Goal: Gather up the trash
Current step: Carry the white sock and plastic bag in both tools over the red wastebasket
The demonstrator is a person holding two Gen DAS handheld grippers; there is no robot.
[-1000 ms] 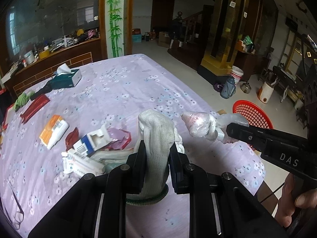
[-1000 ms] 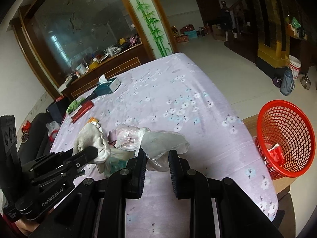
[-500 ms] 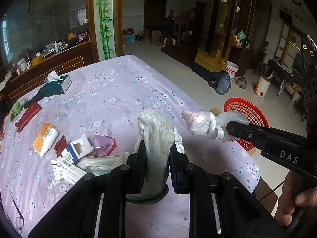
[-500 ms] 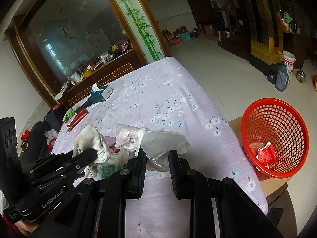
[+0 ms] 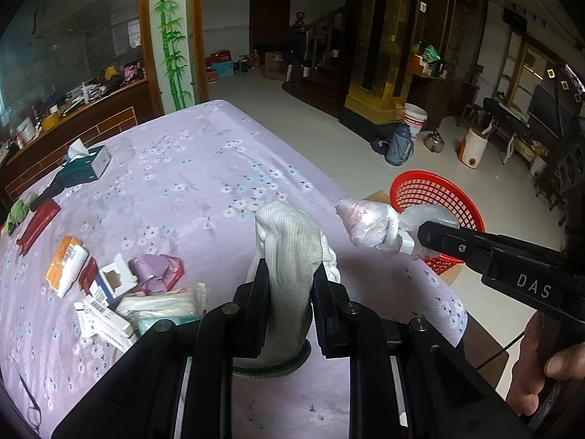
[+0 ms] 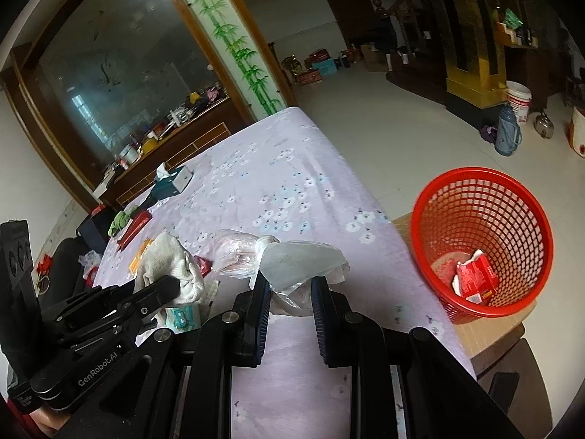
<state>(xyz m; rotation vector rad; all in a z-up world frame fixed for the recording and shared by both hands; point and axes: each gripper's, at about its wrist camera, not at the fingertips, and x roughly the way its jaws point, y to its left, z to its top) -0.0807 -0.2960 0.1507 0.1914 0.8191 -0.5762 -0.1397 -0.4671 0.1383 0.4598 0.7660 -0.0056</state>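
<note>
Wide table [image 5: 190, 175] under a lilac cloth printed with small white flowers, filling the lower left of both views. Behind it, at upper left, a dark glass partition and a pillar painted with green bamboo [image 5: 172, 36]; beyond, pale tiled floor, a dark doorway, gold-trimmed cabinets at upper right. On the floor at right, a white bucket [image 5: 415, 115], a blue flask [image 5: 400, 144] and a kettle.

Teal tissue box [image 5: 86, 162] at the table's far left. Nearer, at left of the left wrist view, a scatter of litter: an orange packet [image 5: 65, 259], an opened white carton [image 5: 113, 278], a crumpled purple wrapper [image 5: 157, 269], a tissue pack.

Left gripper [image 5: 289, 274] pinching a white knitted glove [image 5: 289, 241] at frame centre, held above the table; long axis upright, rounded end pointing up, green-edged cuff hanging below the fingers.

Right gripper [image 6: 290, 283] clamped on a knotted clear plastic bag [image 6: 289, 258], also lifted off the cloth. In the left wrist view, long axis roughly level, pinkish bulging end pointing toward frame left, loose tail in the jaws at right.

Red mesh basket [image 6: 482, 237] off the table's right edge, on a low tan surface, open mouth up, a red carton [image 6: 475, 278] lying inside. A hand [image 5: 541, 369] gripping the right tool's handle at lower right.
</note>
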